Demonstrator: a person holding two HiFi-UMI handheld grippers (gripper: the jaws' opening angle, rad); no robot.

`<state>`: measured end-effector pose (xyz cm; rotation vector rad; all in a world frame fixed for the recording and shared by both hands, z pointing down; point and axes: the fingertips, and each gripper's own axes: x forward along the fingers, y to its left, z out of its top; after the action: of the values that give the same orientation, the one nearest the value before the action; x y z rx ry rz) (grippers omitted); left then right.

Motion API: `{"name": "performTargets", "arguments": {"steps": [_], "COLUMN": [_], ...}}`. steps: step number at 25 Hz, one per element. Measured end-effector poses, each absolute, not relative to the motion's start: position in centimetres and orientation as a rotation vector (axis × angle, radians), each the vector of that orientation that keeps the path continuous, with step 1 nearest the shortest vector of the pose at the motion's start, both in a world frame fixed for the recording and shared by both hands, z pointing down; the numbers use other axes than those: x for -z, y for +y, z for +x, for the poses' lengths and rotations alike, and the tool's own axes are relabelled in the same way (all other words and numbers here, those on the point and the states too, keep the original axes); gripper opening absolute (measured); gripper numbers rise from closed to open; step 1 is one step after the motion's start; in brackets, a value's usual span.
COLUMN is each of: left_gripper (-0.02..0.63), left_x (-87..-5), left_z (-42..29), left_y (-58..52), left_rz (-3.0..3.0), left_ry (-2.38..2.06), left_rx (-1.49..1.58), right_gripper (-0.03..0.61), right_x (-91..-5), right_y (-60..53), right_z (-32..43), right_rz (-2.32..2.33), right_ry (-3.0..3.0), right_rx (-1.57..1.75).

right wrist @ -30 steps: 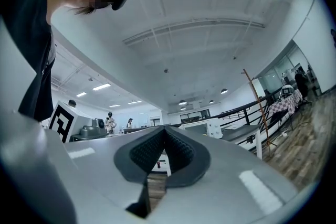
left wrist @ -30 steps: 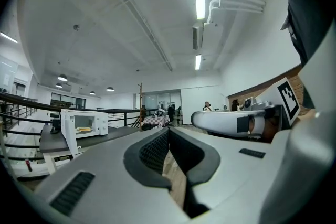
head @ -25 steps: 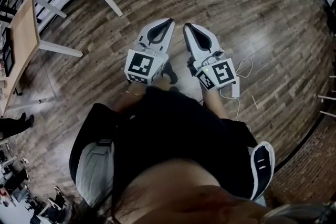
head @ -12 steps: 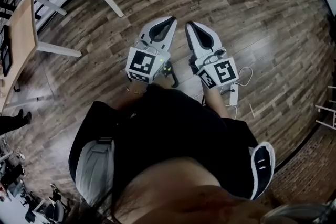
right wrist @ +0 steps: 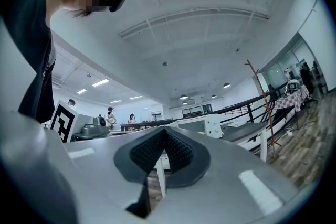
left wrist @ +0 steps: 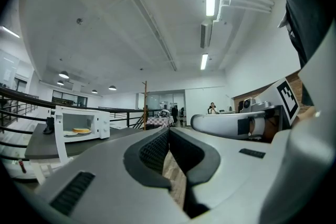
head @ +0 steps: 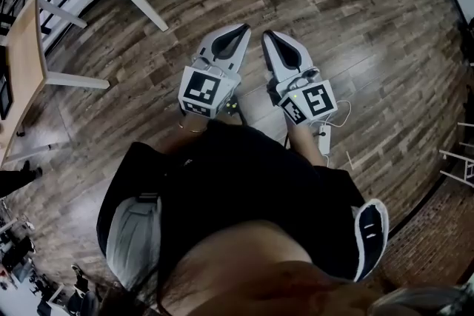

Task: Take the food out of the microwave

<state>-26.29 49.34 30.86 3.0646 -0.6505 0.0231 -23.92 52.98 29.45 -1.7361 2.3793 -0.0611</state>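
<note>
1. Wood-plank floor (head: pixel 370 48) lies under both grippers, and no work surface is within reach.
2. Left gripper (head: pixel 238 29) and right gripper (head: pixel 268 35) sit side by side, pointing level and forward. The jaws of each are pressed together with nothing between them, probably a carry posture for the approach.
3. Microwave (left wrist: pixel 81 124) stands on a grey table (left wrist: pixel 37 147), far left, and its door looks open. The food (left wrist: pixel 81 130), a flat yellowish disc on a plate, is inside.
4. Judgement: retrieval not yet begun. The jaws must spread before reaching in.
</note>
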Motion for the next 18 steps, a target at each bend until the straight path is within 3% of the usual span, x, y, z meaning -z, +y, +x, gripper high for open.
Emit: {"name": "performTargets", "arguments": {"steps": [18], "left_gripper": [0.006], "left_x": [-30.1], "left_z": [-26.2], "left_y": [41.2], "left_rz": [3.006], "left_ry": [-0.738], "left_rx": [0.051], "right_gripper": [-0.003], "right_x": [-28.7], "right_y": [44.7], "right_z": [-23.8], "right_rz": [-1.657], "right_ry": [2.457], "right_rx": [0.078]}}
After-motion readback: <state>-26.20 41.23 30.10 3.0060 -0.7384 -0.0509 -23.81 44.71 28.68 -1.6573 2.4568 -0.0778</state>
